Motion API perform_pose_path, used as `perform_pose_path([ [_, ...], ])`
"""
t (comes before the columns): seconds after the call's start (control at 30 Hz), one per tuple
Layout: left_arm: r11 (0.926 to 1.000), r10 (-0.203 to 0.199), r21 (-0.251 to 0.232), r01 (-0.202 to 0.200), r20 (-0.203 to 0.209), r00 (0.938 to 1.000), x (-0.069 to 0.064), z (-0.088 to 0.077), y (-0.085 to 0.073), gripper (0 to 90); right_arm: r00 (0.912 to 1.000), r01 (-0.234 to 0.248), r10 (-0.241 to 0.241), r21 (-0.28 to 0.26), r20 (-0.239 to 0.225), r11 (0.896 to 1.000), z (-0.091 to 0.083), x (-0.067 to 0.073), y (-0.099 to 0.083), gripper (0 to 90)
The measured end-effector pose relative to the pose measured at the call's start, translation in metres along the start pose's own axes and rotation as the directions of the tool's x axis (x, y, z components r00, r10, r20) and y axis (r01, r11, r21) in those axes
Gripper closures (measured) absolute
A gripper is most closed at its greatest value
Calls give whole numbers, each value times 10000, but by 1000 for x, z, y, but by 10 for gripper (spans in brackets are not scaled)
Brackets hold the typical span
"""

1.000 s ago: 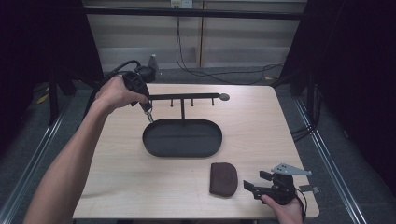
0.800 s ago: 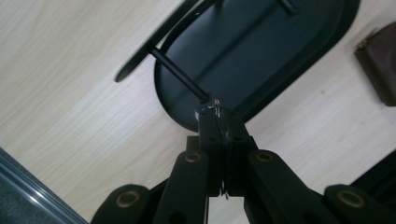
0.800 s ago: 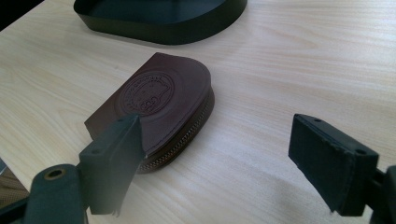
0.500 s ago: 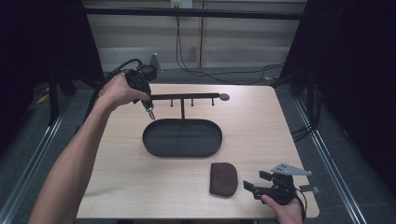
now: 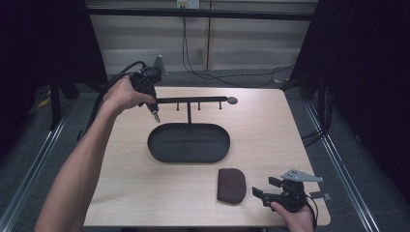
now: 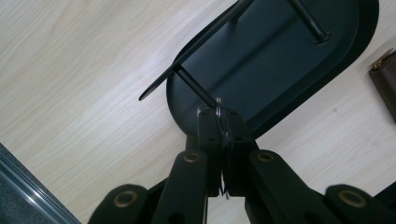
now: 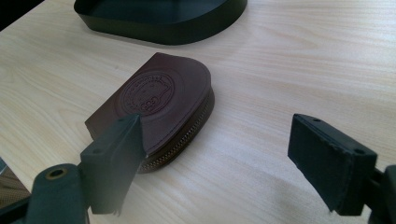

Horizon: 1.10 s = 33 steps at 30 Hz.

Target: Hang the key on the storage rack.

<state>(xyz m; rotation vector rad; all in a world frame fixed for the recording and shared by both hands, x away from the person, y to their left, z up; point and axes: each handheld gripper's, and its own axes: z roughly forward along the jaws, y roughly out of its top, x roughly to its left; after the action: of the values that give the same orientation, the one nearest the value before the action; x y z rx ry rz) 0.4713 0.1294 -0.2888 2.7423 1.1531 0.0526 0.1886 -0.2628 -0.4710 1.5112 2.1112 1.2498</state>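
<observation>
A black oval tray carries a post with a horizontal peg bar. My left gripper hangs point-down just under the bar's left end, shut on a small metal ring that pokes out between its pads. In the left gripper view my left gripper is right beside one peg of the bar, above the tray. A brown zip pouch lies flat at the front right. My right gripper rests just right of it, open. In the right gripper view the pouch lies by the left pad of my right gripper.
The wooden table ends close behind the stand and just in front of my right hand. Cables trail on the floor beyond the far edge. Dark curtains stand on both sides.
My left gripper has edged slightly up and towards the bar's left end, still shut on the ring. The right gripper and the pouch have stayed put.
</observation>
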Motion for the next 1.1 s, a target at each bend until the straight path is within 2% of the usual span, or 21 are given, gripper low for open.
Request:
perform_pose_path([
  [0.13,9999,-150,45,151,-243,9996,3,-2,-1,864,10000,25,-25,14,-16,10000,0,0,0,180],
  [0.23,9997,-224,80,225,-101,9997,6,-3,-4,882,10000,22,-22,42,-8,10000,0,0,0,191],
  [0.43,9996,-289,-74,288,-166,9994,3,-5,-8,875,10000,33,-33,1,14,10000,0,0,0,191],
  [0.53,9991,-404,-115,404,-65,9992,5,-7,-14,877,10000,58,-58,41,-5,10000,0,1,0,191],
  [0.67,9976,-531,-441,537,141,9985,9,-11,-27,869,10000,43,-43,56,-6,10000,1,1,0,190],
  [0.87,9948,-488,-868,526,451,9978,10,-12,-48,827,10000,4,-4,96,-7,10000,2,1,1,191],
  [1.0,9900,-519,-1288,580,503,9974,12,-9,-64,722,10000,4,-4,113,-4,9999,3,1,1,191],
  [1.1,9855,-573,-1562,661,603,9965,12,-4,-75,680,10000,-43,43,122,-16,9999,3,0,1,190],
])
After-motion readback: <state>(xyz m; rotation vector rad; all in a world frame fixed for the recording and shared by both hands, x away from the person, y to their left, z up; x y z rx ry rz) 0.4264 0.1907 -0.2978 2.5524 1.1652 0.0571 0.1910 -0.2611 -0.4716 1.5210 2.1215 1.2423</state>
